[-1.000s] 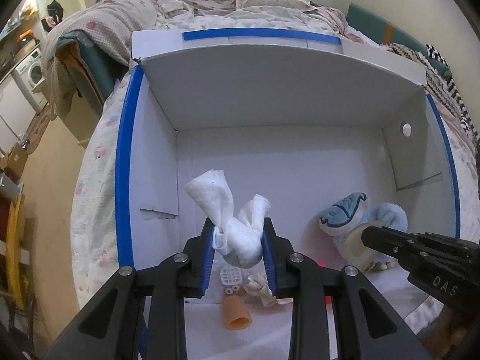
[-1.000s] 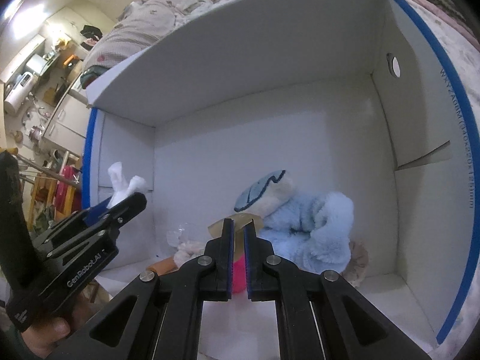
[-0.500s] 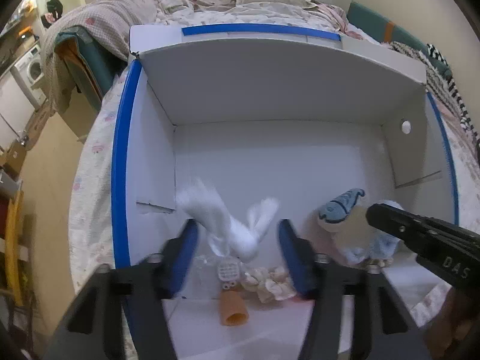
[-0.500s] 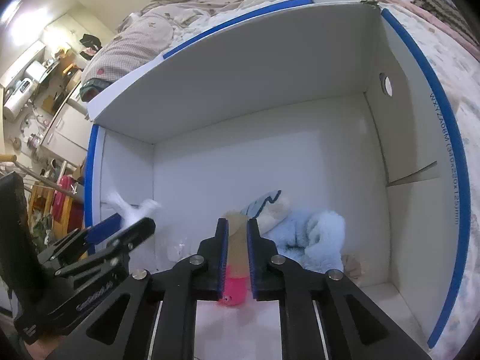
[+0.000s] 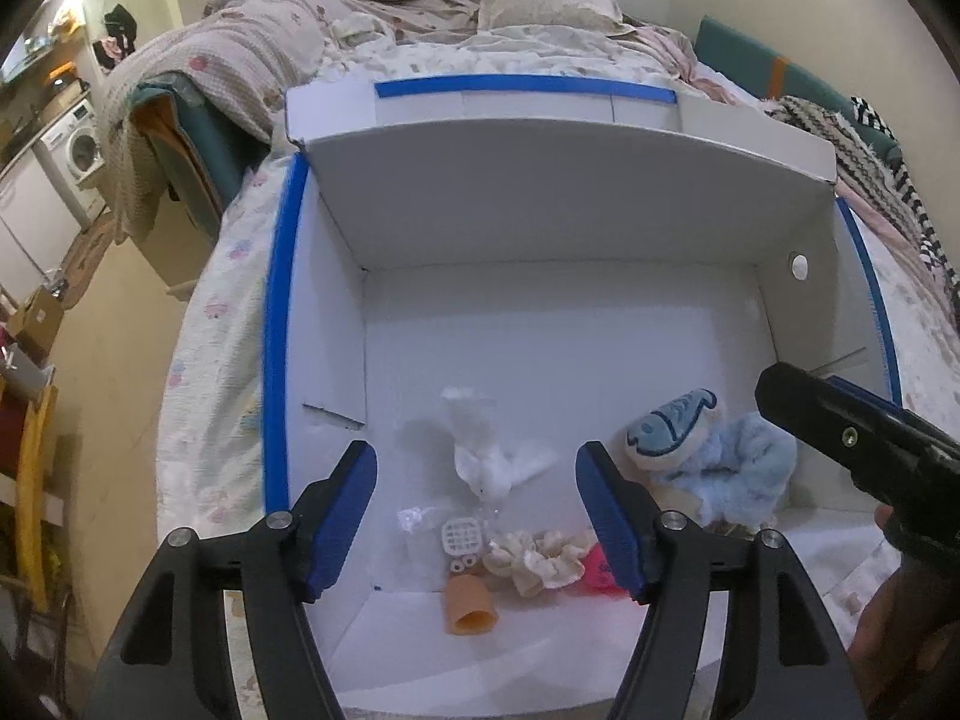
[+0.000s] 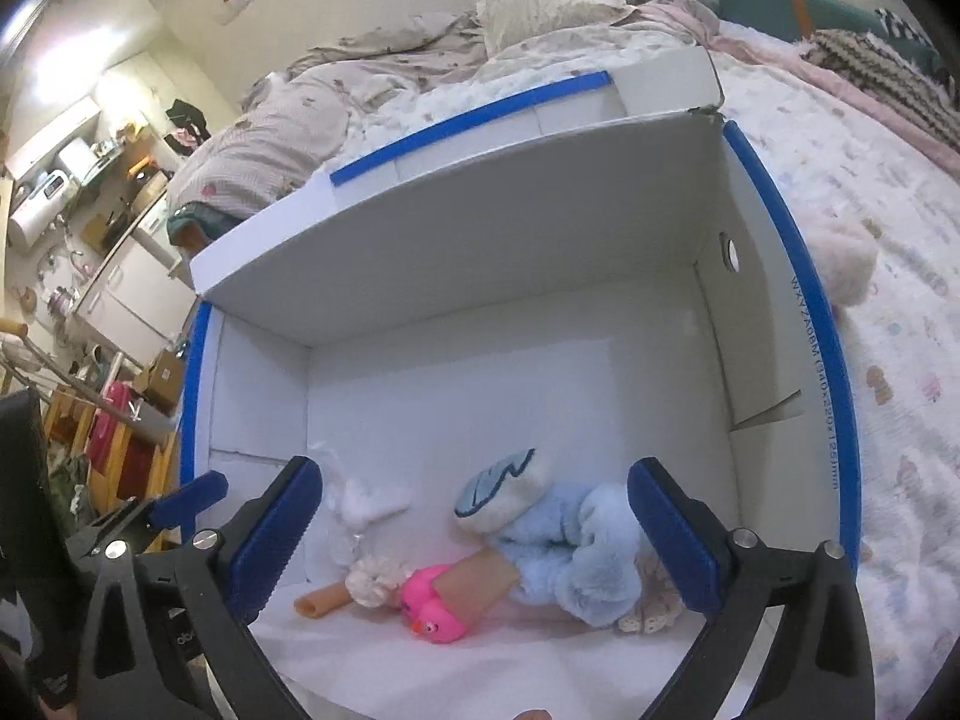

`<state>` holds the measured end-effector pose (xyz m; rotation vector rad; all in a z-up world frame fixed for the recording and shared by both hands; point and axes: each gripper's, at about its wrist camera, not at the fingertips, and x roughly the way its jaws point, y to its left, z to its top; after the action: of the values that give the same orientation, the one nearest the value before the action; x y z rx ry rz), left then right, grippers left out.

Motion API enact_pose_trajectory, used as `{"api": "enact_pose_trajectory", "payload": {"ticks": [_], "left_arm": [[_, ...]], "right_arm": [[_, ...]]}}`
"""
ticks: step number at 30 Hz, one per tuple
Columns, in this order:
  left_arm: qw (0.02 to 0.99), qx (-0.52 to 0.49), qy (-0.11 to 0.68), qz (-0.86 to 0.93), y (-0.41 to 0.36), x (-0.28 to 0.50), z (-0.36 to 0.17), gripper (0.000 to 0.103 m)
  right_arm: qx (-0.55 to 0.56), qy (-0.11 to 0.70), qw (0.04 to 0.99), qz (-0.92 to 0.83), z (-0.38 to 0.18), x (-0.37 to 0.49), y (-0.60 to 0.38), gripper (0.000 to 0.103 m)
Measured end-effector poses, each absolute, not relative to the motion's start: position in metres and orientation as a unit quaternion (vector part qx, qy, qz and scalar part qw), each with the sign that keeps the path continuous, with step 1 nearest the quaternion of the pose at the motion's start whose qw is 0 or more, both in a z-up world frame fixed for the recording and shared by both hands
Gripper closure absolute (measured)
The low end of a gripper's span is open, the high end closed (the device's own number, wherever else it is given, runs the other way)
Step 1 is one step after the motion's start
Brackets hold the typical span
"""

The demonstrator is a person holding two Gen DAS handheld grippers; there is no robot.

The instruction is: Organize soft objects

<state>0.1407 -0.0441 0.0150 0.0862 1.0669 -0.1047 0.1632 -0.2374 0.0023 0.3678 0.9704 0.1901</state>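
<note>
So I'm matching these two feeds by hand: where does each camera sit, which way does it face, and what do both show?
Left wrist: on the left gripper, facing down into the white box on the bed; its jaws are opening, the white cloth loose beyond them; the right gripper enters from the right.
Right wrist: on the right gripper, facing down into the box from the right; jaws opening, nothing gripped; the left gripper shows at left.
Shared: box, cloth, blue plush toy, pink toy.
</note>
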Motion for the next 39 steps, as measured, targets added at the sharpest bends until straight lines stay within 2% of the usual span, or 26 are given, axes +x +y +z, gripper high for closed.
{"api": "enact_pose_trajectory", "payload": {"ticks": [7,12,13,15,17,21,31,39], "left_arm": [[0.862,0.026,0.504,-0.044,-0.036,0.128,0.025,0.037],[0.867,0.028,0.497,-0.036,-0.03,0.119,0.033,0.035],[0.868,0.022,0.496,-0.037,-0.027,0.117,0.035,0.033],[0.869,0.013,0.493,-0.04,-0.022,0.112,0.038,0.018],[0.87,0.007,0.492,-0.034,-0.017,0.107,0.039,0.018],[0.869,-0.004,0.493,-0.037,-0.01,0.092,0.04,0.006],[0.878,0.003,0.479,0.007,0.011,0.053,0.05,0.006],[0.914,0.002,0.405,0.003,0.019,0.012,0.073,0.006]], "right_arm": [[0.188,0.464,0.861,0.084,0.001,0.152,-0.241,0.0],[0.158,0.466,0.867,0.082,0.005,0.137,-0.231,0.0],[0.153,0.465,0.868,0.083,0.007,0.133,-0.23,0.0],[0.156,0.466,0.867,0.087,0.009,0.126,-0.23,0.0],[0.172,0.466,0.863,0.091,0.008,0.117,-0.232,0.0],[0.17,0.469,0.862,0.085,0.007,0.097,-0.232,0.0],[0.164,0.456,0.871,0.078,0.014,0.058,-0.23,0.0],[0.138,0.374,0.914,0.077,0.046,0.031,-0.224,0.0]]}}
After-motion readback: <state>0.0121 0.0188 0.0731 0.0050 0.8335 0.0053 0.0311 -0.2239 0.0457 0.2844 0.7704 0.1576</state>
